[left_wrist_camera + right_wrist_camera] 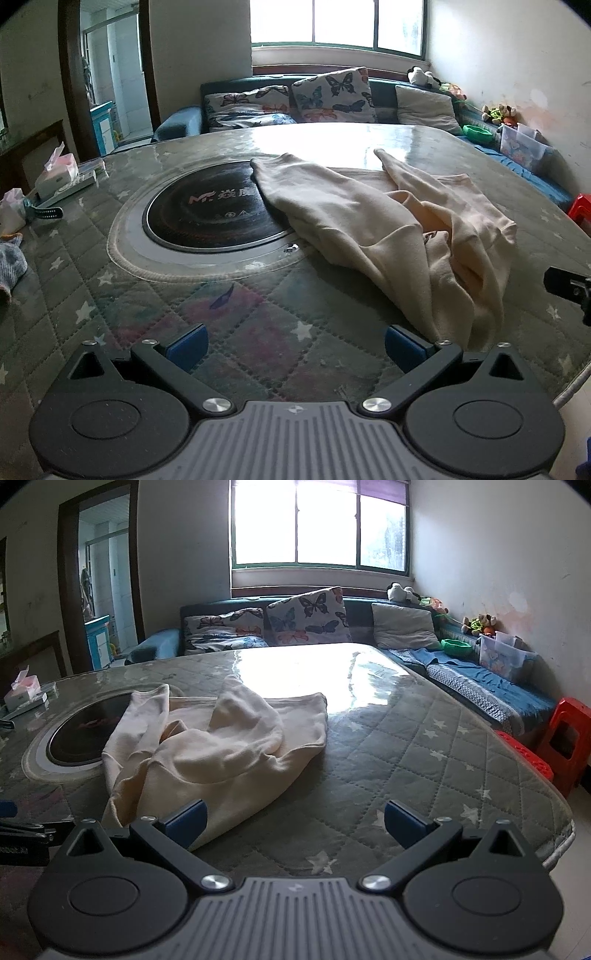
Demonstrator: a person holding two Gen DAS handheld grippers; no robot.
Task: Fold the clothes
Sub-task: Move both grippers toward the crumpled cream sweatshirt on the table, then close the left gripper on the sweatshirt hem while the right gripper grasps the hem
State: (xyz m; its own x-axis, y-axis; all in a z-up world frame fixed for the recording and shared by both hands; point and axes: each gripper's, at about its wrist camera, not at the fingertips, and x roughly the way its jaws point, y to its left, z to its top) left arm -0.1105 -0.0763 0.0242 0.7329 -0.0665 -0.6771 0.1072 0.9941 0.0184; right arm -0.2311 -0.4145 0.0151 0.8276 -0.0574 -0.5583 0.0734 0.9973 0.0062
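Garment [399, 229] in cream knit lies crumpled on the counter [258, 332], its far sleeve draped over the black round hob [207, 214] set into the surface, the rest bunched just beside the hob toward the window. Both tools hover at the near edge, empty: the left tool [295, 345] with jaws wide apart, its right blue pad close to the garment's nearest hem, and the right tool [294, 821] likewise spread, its left pad at the same hem. The cloth looks light, soft and limp, likely to sag and slide on the glossy cover rather than hold a crease. The two sleeve ends [159, 694] beyond the hob's rim, or the near hem corners, seem the soundest places to pinch.
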